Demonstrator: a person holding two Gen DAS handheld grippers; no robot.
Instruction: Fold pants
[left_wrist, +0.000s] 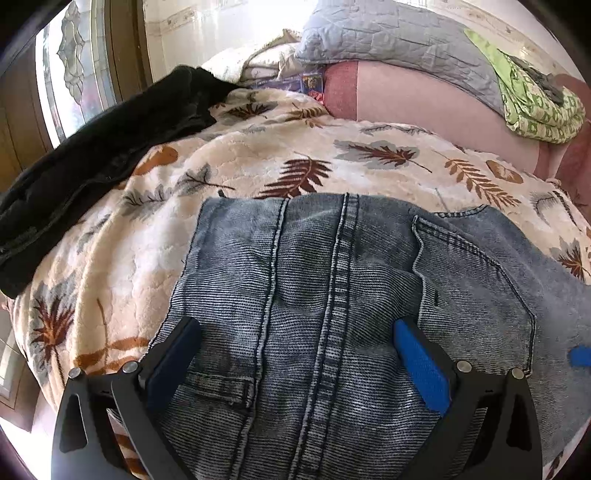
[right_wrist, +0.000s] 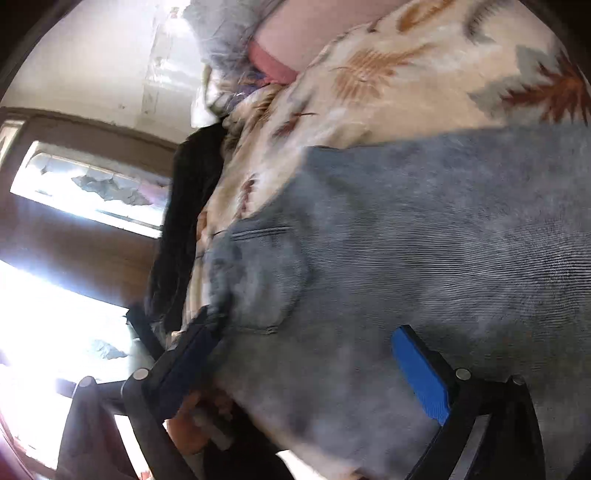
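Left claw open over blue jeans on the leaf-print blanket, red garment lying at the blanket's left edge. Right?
Not quite: the garment at the blanket's left edge is black, not red, as the left wrist view shows. The rest holds: the left claw is open over the blue jeans on the leaf-print blanket.

bed: leaf-print blanket (left_wrist: 258, 155) | window (left_wrist: 70, 66): bright daylight, wood frame | wall (left_wrist: 221, 26): white

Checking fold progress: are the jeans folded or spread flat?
Folded, at least once: the jeans form a compact block on the leaf-print blanket, straight far edge, no legs extending. Number of folds: cannot tell.
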